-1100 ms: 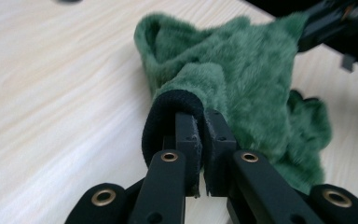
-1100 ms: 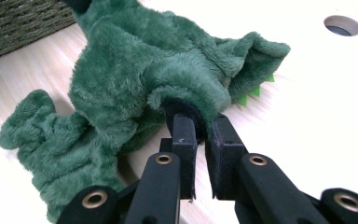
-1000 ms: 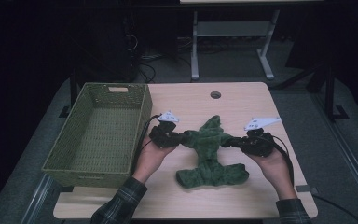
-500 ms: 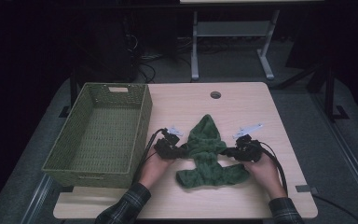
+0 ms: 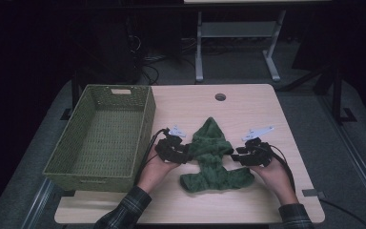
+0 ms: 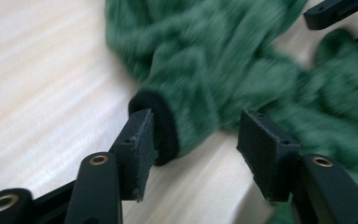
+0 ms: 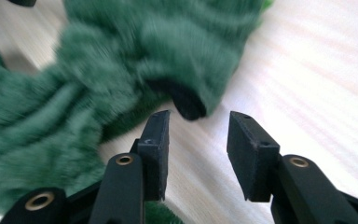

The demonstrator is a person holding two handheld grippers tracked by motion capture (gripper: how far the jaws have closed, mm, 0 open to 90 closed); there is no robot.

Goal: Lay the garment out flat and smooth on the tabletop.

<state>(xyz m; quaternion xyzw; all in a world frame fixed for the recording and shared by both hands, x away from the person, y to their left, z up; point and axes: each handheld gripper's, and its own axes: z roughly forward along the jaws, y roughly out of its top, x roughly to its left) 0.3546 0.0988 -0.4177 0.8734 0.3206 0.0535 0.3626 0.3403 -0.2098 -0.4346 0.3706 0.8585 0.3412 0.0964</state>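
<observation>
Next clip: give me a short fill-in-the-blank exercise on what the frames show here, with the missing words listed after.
1. The fleece garment lying on the table is ____ in colour.
2. The woven basket stands at the ____ edge of the table in the high view.
3. The left gripper has just been opening; its jaws now stand ____ around a black cuff.
4. The right gripper has also been opening, and between its pads there is ____.

Missing words: green; left; open; nothing
</observation>
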